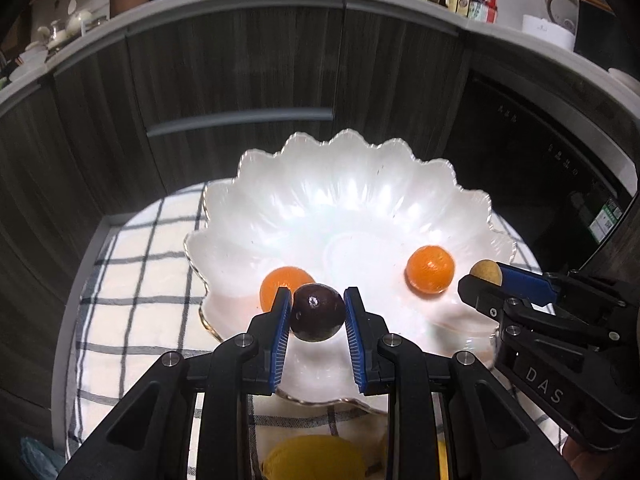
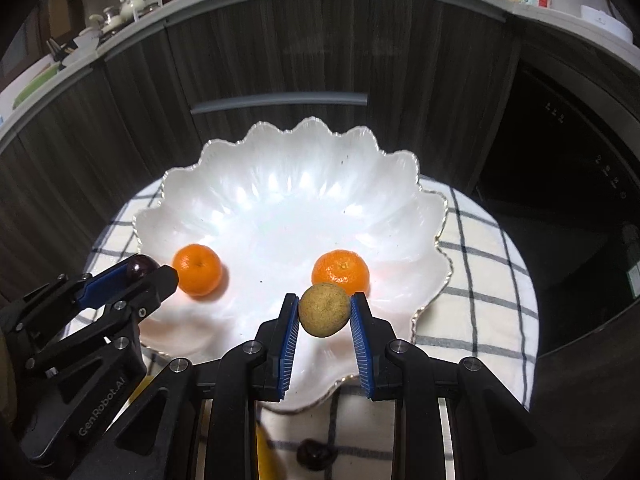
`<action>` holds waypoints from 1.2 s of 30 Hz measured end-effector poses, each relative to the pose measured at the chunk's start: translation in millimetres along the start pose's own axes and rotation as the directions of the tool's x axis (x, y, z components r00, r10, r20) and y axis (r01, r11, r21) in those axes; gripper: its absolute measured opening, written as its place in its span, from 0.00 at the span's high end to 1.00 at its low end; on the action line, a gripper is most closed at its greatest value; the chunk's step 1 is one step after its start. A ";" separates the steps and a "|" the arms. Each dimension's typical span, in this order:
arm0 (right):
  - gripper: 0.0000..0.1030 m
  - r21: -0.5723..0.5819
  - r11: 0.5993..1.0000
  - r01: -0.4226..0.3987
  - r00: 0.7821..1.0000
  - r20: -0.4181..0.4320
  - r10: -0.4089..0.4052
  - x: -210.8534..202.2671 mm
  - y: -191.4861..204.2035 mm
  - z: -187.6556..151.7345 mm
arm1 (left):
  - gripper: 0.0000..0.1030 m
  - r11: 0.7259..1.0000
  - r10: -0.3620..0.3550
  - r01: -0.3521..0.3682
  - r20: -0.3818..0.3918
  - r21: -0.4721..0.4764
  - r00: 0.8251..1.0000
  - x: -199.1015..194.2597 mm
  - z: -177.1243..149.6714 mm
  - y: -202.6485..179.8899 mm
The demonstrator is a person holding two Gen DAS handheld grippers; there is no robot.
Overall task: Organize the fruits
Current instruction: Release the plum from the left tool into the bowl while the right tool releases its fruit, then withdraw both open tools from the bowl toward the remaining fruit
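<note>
While the left gripper [image 1: 317,312] clamps a dark plum [image 1: 317,313] and the right gripper [image 2: 325,310] a tan fruit [image 2: 324,310], both fruits hang over the bowl's [image 2: 280,152] near rim (two oranges [image 2: 198,269] already inside), so release needs only lowering.

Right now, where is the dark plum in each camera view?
Left wrist: plum at lower centre, clamped between the left fingers.
Right wrist: plum at far left, in the other gripper's tips.
Shared landmark: the white bowl with two oranges.
</note>
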State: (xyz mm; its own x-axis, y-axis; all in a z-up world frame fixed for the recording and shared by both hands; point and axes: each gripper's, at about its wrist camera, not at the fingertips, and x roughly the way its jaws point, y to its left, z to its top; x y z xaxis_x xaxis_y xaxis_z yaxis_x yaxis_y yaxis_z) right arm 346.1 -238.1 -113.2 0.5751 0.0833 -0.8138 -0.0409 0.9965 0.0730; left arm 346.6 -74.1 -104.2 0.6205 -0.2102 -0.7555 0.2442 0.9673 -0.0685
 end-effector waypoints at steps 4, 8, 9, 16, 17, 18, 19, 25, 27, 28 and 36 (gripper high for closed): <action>0.73 0.005 1.000 -0.003 0.999 -0.037 0.003 16.1 -2.2 -1.3 | 0.74 1.000 0.001 -0.001 -0.033 -0.002 0.999 11.4 -2.3 2.0; 0.73 0.001 1.000 -0.007 0.998 -0.055 0.007 21.0 -2.9 -3.0 | 0.64 1.000 0.027 -0.027 -0.048 0.002 0.998 14.2 -4.8 1.6; 0.73 0.001 1.000 0.000 0.999 -0.054 0.000 20.7 -3.8 -3.0 | 0.62 0.999 0.035 -0.035 -0.048 0.005 0.998 14.2 -4.9 1.6; 0.53 -0.002 0.999 0.038 0.999 -0.025 -0.039 13.6 -6.9 -0.7 | 0.34 0.997 0.077 -0.077 -0.036 0.005 0.996 8.9 -3.2 2.6; 0.48 0.000 0.999 0.051 0.999 -0.012 -0.051 10.2 -7.4 -0.5 | 0.33 0.996 0.091 -0.091 -0.031 0.004 0.995 6.7 -2.7 2.8; 0.44 0.000 0.998 0.061 0.998 -0.004 -0.061 7.7 -7.7 -0.3 | 0.30 0.995 0.098 -0.098 -0.024 0.001 0.995 4.5 -2.2 3.3; 0.36 0.001 0.997 0.073 0.997 0.006 -0.073 4.4 -8.0 0.1 | 0.28 0.995 0.102 -0.102 -0.018 0.001 0.995 2.3 -1.5 3.8; 0.28 0.024 0.992 0.124 0.990 0.064 -0.125 -19.8 -11.3 4.9 | 0.13 0.988 0.156 -0.157 0.030 0.008 0.987 -17.7 3.5 4.6; 0.27 0.042 0.991 0.130 0.988 0.078 -0.133 -29.9 -13.2 5.4 | 0.09 0.985 0.171 -0.171 0.048 0.000 0.984 -27.5 4.8 5.9; 0.27 0.049 0.990 0.135 0.987 0.087 -0.139 -35.1 -13.7 5.1 | 0.08 0.983 0.182 -0.182 0.060 -0.004 0.982 -32.7 5.3 6.5; 0.27 0.076 0.984 0.161 0.968 0.185 -0.172 -82.9 -4.0 -4.8 | 0.03 0.967 0.252 -0.255 0.131 0.011 0.959 -74.3 -0.1 4.5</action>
State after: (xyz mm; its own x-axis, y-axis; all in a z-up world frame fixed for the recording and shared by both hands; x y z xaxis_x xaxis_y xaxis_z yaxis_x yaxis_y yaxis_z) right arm 294.7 -249.0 -48.8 0.7145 -0.0929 -0.6935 0.1147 0.9933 -0.0149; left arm 301.5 -54.1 -48.5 0.7542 0.0233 -0.6562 0.0859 0.9873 0.1337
